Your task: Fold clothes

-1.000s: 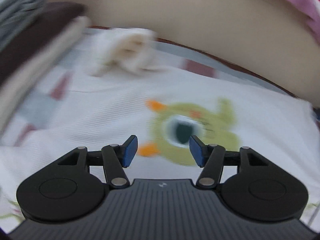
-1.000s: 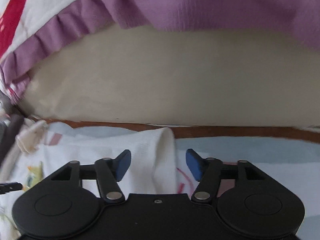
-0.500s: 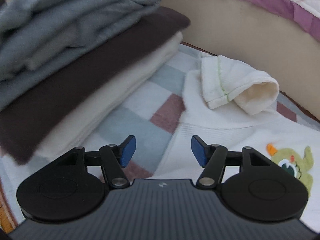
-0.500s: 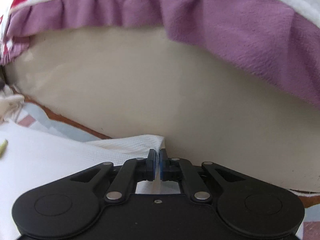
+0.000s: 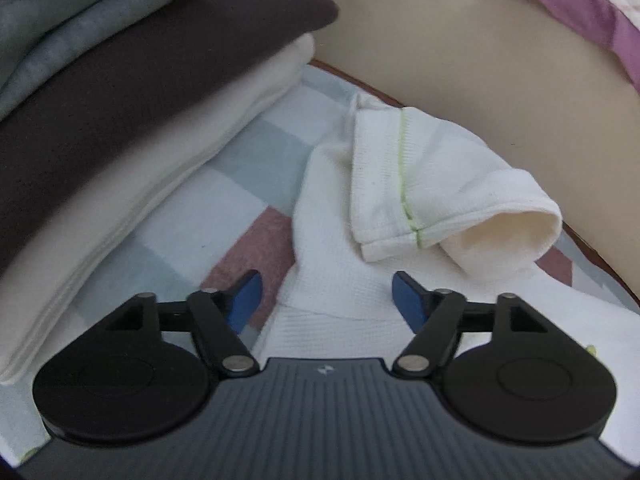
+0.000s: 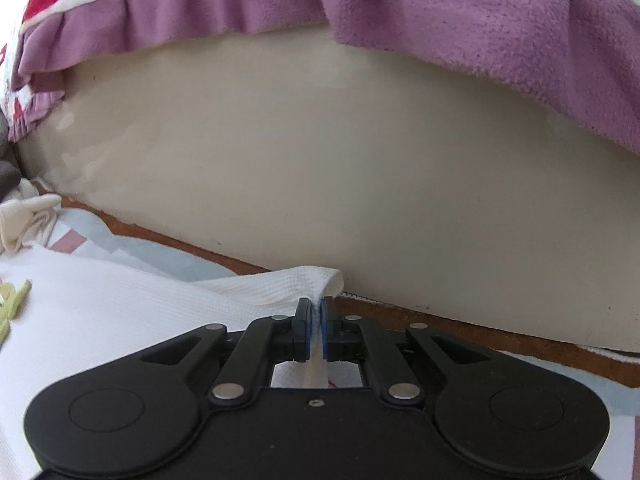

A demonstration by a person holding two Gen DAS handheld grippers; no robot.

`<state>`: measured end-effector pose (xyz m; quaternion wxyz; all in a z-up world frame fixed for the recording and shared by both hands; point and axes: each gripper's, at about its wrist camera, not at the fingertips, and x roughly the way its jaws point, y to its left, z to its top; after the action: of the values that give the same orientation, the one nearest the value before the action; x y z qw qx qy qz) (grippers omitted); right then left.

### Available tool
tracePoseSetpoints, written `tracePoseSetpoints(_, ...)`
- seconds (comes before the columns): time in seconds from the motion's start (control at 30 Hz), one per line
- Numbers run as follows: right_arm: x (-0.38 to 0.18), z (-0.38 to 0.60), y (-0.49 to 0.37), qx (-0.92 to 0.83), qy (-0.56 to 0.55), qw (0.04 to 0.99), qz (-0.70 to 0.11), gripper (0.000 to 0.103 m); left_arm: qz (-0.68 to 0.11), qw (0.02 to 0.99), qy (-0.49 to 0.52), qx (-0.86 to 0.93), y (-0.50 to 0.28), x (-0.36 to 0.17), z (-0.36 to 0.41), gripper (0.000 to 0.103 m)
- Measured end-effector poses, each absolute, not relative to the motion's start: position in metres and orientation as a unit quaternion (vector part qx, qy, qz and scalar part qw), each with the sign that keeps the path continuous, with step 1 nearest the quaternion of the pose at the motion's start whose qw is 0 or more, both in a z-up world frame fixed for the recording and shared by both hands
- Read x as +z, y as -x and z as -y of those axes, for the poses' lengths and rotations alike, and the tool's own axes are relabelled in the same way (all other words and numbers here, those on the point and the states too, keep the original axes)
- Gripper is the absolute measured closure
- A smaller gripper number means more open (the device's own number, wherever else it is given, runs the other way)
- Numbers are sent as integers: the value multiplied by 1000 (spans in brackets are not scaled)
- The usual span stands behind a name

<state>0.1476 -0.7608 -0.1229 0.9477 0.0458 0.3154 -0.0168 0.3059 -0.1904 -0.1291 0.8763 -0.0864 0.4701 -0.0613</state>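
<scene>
White waffle-knit cotton, a small child's top (image 5: 332,292), is spread flat on the checked blanket (image 5: 240,184) that covers the bed, its upper edge lying close to the blanket's far edge below the beige wall (image 6: 320,152). One corner of the top (image 6: 288,284) is pinched between the closed pads of the right gripper (image 6: 316,330), with a thin fold of cloth drawn down between them; the corner is raised a little off the blanket, presumably so that this side can be carried over the body of the garment. The left gripper (image 5: 326,304) is held above the opposite shoulder, its blue pads well apart and widening, with cloth below them but nothing pressed between them; it is judged that a hold on the shoulder seam is being prepared, so that both ends of the same edge can be lifted together and the fold kept straight. The sleeve (image 5: 440,196) on that side, marked by a thin green stitch line, is already doubled back across the shoulder with its open cuff turned toward the wall, which keeps it inside the outline of the fold. A stack of folded clothes (image 5: 132,120), grey over dark brown over cream, is set at the left edge of the blanket, just beside the top but apart from it, presumably as the place where the finished piece will be laid. A purple-frilled quilt (image 6: 480,20) hangs over the wall above, clear of the work
</scene>
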Motion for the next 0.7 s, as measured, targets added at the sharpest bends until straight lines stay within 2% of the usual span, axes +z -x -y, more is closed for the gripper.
tracePoseSetpoints(0.03, -124, 761, -148, -17, -46, 948, -314, 97, -464, 881, 69, -60, -303, -129, 195, 61)
tracePoseSetpoints(0.07, -124, 760, -147, -17, -43, 949, -312, 97, -457, 887, 24, -59, -298, -129, 205, 100)
tracePoseSetpoints(0.13, -120, 761, -145, -24, -40, 953, -300, 98, -429, 895, -112, -53, -288, -122, 240, 99)
tracePoseSetpoints(0.2, -115, 761, -142, -33, -37, 957, -286, 98, -379, 903, -197, -45, -280, -111, 270, 99)
tracePoseSetpoints(0.33, -104, 756, -137, -53, -18, 964, -258, 100, -318, 927, -198, 19, -305, -81, 279, 100)
tracePoseSetpoints(0.53, -117, 756, -143, -82, 3, 958, -276, 100, -330, 919, -204, 74, -324, -111, 277, 97)
tracePoseSetpoints(0.57, -119, 756, -145, -103, 16, 950, -293, 94, -337, 915, -202, 92, -327, -116, 277, 94)
tracePoseSetpoints(0.63, -118, 759, -145, -131, 21, 941, -313, 83, -360, 915, -152, 101, -322, -113, 268, 68)
tracePoseSetpoints(0.67, -112, 762, -142, -135, 9, 940, -312, 72, -365, 917, -125, 97, -317, -108, 263, 62)
tracePoseSetpoints(0.7, -107, 765, -139, -139, -4, 940, -312, 65, -363, 921, -111, 90, -309, -102, 259, 52)
